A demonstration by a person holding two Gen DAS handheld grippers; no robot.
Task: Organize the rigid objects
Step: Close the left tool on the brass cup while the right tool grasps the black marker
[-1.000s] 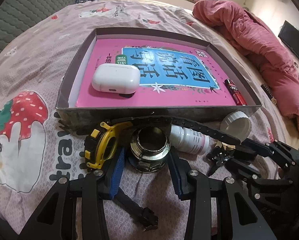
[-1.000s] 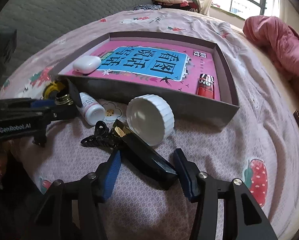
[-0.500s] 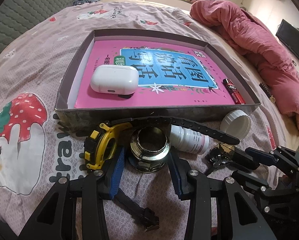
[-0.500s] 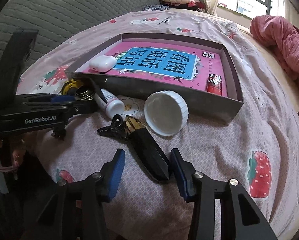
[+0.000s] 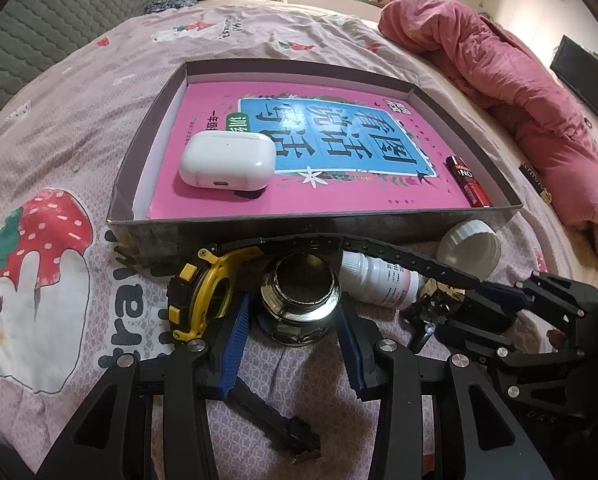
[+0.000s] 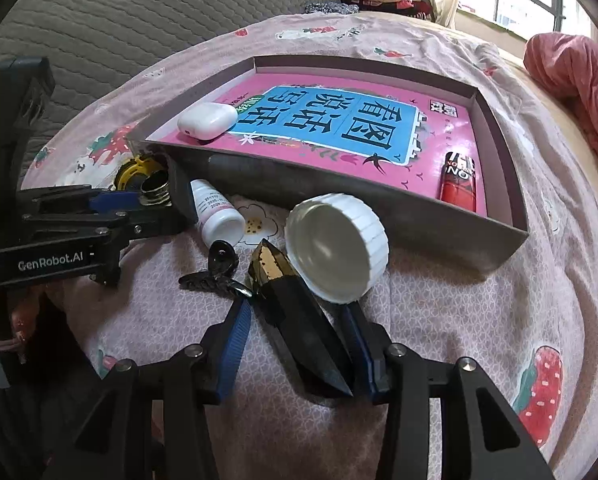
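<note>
Two grippers work just near of the tray (image 5: pixel 475 216). Left gripper (image 5: pixel 295 340) is clenched on the metal fitting (image 5: pixel 301 300); lifting may drag the watch strap (image 5: pixel 379 250) lying behind it. Right gripper (image 6: pixel 295 350) has just been closing around the black pointed case (image 6: pixel 303 332), one pad not yet touching; the case could slip and knock the white cap (image 6: pixel 339 248).

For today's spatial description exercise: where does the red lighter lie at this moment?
The red lighter lies inside the tray, on the pink book, at its near right corner in both views.
</note>
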